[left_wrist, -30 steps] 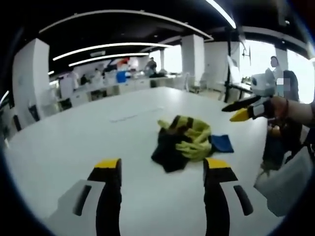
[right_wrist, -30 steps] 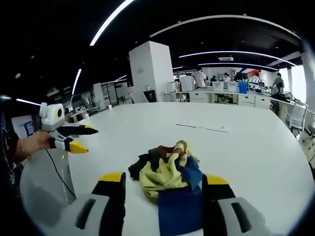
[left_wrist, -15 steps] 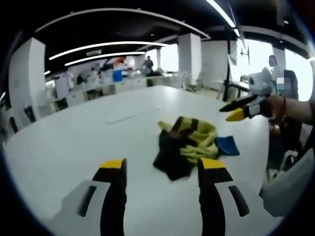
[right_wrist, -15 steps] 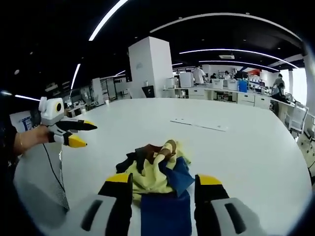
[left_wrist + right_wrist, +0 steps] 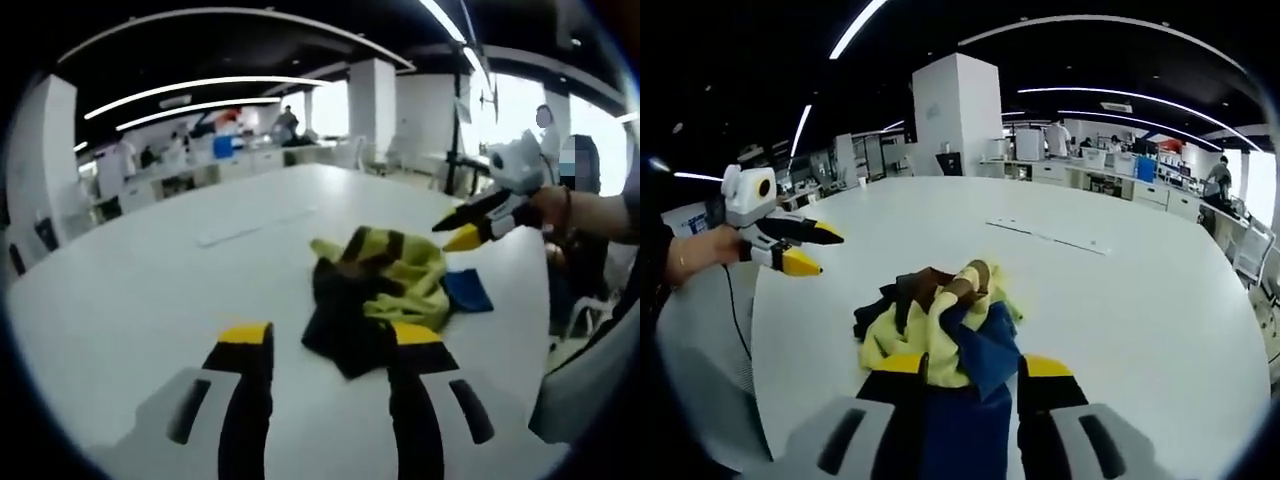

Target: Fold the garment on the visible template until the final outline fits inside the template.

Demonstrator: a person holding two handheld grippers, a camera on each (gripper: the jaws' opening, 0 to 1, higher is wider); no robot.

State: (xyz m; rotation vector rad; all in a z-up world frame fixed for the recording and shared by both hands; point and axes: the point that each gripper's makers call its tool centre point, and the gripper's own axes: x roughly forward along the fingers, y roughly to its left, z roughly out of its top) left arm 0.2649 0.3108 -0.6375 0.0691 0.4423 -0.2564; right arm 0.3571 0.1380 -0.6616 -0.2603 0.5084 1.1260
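While a crumpled yellow, black and blue garment [image 5: 378, 290] lay on the white tabletop [image 5: 150, 280], left claw [image 5: 330, 345] gaped over its near edge, right claw [image 5: 960, 372] stood apart, empty, above blue cloth.

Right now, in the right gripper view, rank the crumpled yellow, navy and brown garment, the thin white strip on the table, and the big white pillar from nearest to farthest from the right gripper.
1. Crumpled garment, at the right gripper tips.
2. Thin white strip, mid-table, beyond and to the right.
3. White pillar, past the table's far edge.
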